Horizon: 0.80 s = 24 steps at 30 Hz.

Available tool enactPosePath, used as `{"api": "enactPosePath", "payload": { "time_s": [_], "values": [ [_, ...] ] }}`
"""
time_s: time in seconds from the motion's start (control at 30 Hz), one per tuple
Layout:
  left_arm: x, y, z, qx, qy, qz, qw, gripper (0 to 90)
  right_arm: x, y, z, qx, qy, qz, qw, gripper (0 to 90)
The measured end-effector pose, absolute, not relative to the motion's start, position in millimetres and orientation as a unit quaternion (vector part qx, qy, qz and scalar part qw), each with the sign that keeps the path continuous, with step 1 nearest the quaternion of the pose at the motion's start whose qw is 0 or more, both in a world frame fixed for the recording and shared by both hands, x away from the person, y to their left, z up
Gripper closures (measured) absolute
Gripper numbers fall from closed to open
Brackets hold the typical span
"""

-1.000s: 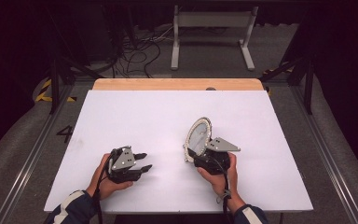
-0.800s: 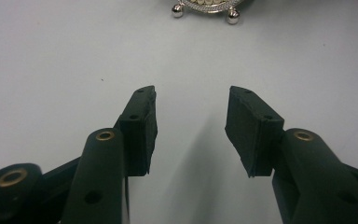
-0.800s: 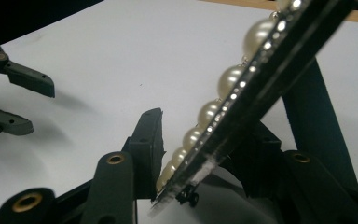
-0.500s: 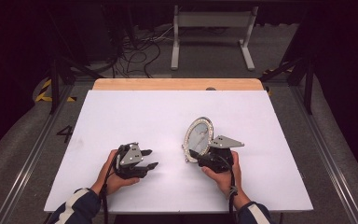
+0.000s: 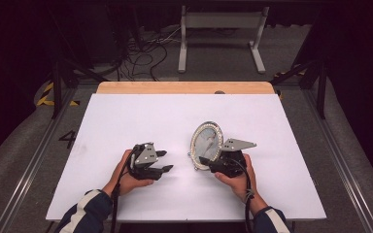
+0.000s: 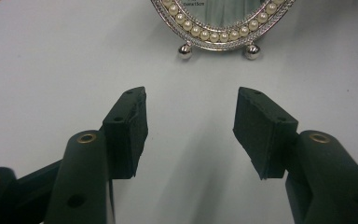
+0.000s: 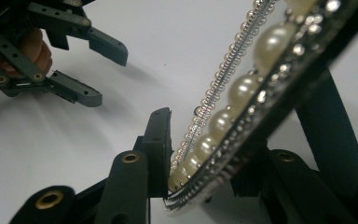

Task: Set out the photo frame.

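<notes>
The right tool has just been closing on the rim of the oval pearl-edged mirror, which stands tilted right of the table's middle, toward the near edge. The left tool has slid closer, its empty jaws just opening, likely readying a second grip

Your oval picture frame, silver with a pearl rim, stands tilted on the table's near right half.
</notes>
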<state>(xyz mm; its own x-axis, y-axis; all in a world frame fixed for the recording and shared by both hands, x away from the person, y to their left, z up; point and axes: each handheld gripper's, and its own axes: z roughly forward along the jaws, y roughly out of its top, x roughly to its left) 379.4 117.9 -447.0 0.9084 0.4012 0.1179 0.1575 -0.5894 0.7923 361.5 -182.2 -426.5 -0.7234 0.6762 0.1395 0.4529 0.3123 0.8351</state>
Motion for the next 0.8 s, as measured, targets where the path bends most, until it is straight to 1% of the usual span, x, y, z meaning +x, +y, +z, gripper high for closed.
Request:
{"api": "enactPosePath", "payload": {
  "time_s": [0.2, 0.37, 0.6, 0.67, 0.73, 0.8],
  "values": [
    [386.3, 110.3, -443.9, 0.875, 0.163, 0.137, 0.434, 43.5, 364.5, -184.3, -425.9, 0.344, 0.806, 0.469, 0.109, 67.0],
    [392.1, 103.0, -442.3, 0.872, 0.162, 0.142, 0.44, 38.0, 366.6, -185.5, -426.1, 0.342, 0.807, 0.471, 0.104, 69.1],
    [406.9, 90.4, -439.3, 0.863, 0.171, 0.134, 0.457, 35.0, 366.1, -187.0, -425.8, 0.341, 0.807, 0.471, 0.101, 69.2],
    [410.6, 85.7, -439.7, 0.862, 0.174, 0.131, 0.459, 35.0, 364.3, -186.4, -425.7, 0.345, 0.805, 0.471, 0.105, 67.7],
    [414.1, 81.3, -440.5, 0.862, 0.174, 0.129, 0.459, 34.2, 360.3, -187.0, -425.0, 0.352, 0.805, 0.464, 0.114, 60.0],
    [417.2, 77.7, -441.6, 0.862, 0.175, 0.123, 0.46, 34.0, 358.4, -188.4, -424.6, 0.353, 0.804, 0.463, 0.116, 60.2]
  ]
}}
